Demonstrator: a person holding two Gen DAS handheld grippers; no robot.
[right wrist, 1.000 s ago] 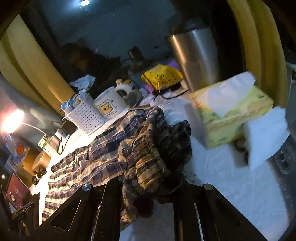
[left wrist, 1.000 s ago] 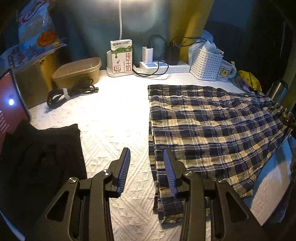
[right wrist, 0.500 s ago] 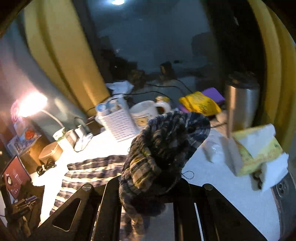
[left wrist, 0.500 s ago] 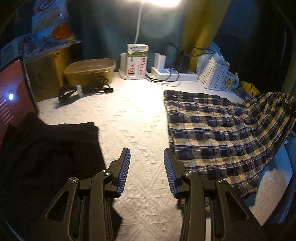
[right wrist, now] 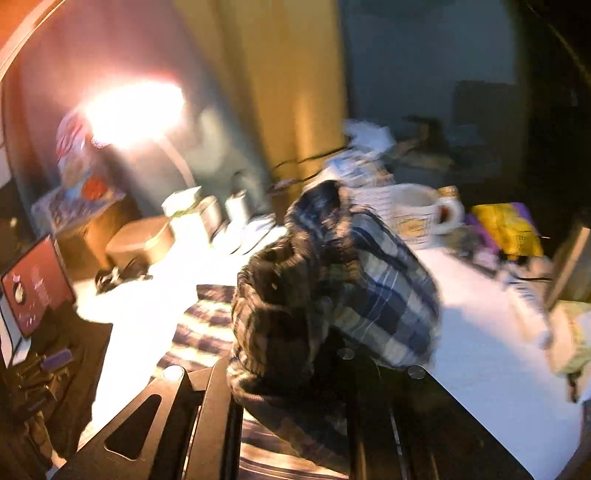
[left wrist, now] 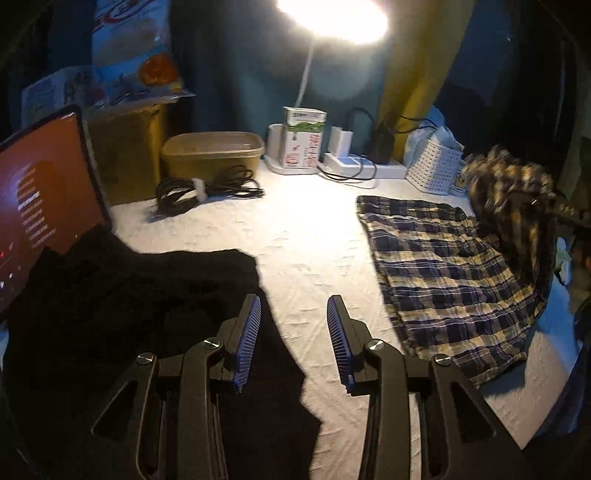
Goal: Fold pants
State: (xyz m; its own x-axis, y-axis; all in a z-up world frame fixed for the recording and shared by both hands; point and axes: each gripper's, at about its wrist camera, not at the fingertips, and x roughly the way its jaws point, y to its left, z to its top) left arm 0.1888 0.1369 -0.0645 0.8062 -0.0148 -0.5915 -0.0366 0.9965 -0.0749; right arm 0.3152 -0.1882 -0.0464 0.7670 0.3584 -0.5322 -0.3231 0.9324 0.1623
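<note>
Gripping a bunched wad of the plaid pants (right wrist: pixel 332 295), the right claw (right wrist: pixel 295 373) has its fingers closed on the cloth, which bulges up between them and hides the tips. The right wrist view is blurred, so finer detail of the grasp cannot be told. In the left wrist view the same pants (left wrist: pixel 454 273) lie partly flat on the right side of the white surface (left wrist: pixel 303 236), with their far end lifted off it in a dark, crumpled heap toward the right edge.

The left claw (left wrist: pixel 293 339) stands wide open and holds nothing; its blue-ribbed fingers (left wrist: pixel 248 339) hang above the surface between the pants and a black garment (left wrist: pixel 129 314), whose edge lies under the left finger.

Along the back stand a tan lidded container (left wrist: pixel 214 155), a coil of black cable (left wrist: pixel 203 186) just in front of it, a milk carton (left wrist: pixel 303 142), a white power strip (left wrist: pixel 360 166) and a white perforated basket (left wrist: pixel 434 171). A bright lamp (left wrist: pixel 332 16) glares above. A tablet with a red screen (left wrist: pixel 37 192) leans at the left.
</note>
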